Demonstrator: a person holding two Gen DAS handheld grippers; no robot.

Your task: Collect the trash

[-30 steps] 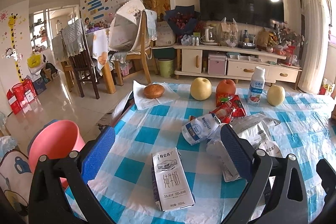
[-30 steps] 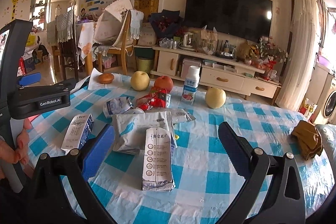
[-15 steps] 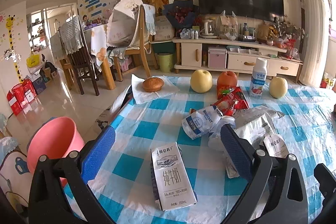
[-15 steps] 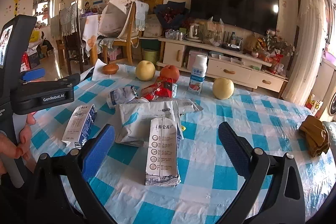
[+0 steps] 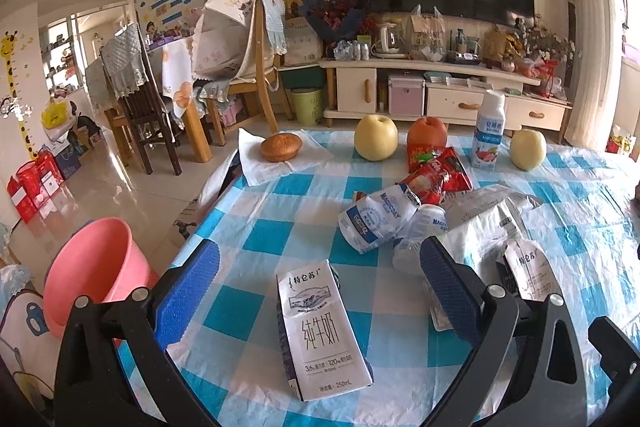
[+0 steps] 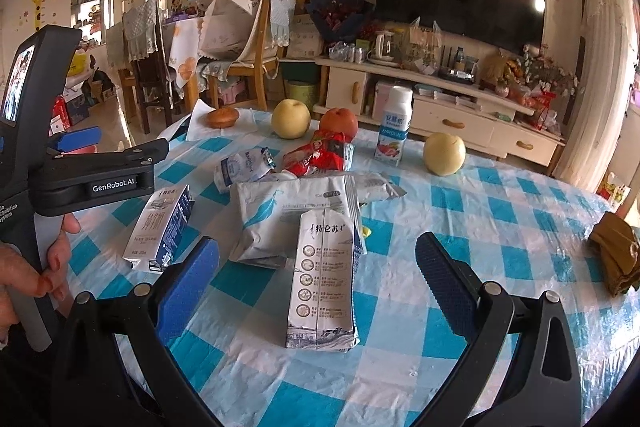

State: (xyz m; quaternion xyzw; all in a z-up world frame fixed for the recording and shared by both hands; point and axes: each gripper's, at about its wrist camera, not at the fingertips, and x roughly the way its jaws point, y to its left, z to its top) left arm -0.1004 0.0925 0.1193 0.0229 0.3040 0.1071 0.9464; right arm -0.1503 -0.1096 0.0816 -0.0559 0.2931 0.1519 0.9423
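Pink bin [image 5: 96, 267] sitting on floor left of table [image 5: 256, 227]. Left gripper [image 5: 320, 283] hanging wide, framing near milk carton [image 5: 320, 331]; right gripper [image 6: 318, 279] hanging wide, framing second carton [image 6: 324, 279]. Judged step: lining up for first pick. Next: lowering, closing on carton sides.

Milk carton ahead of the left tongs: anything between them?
Nothing visible. The milk carton lies flat on bare tablecloth, centred before the open left tongs; the crumpled wrappers sit beyond it.
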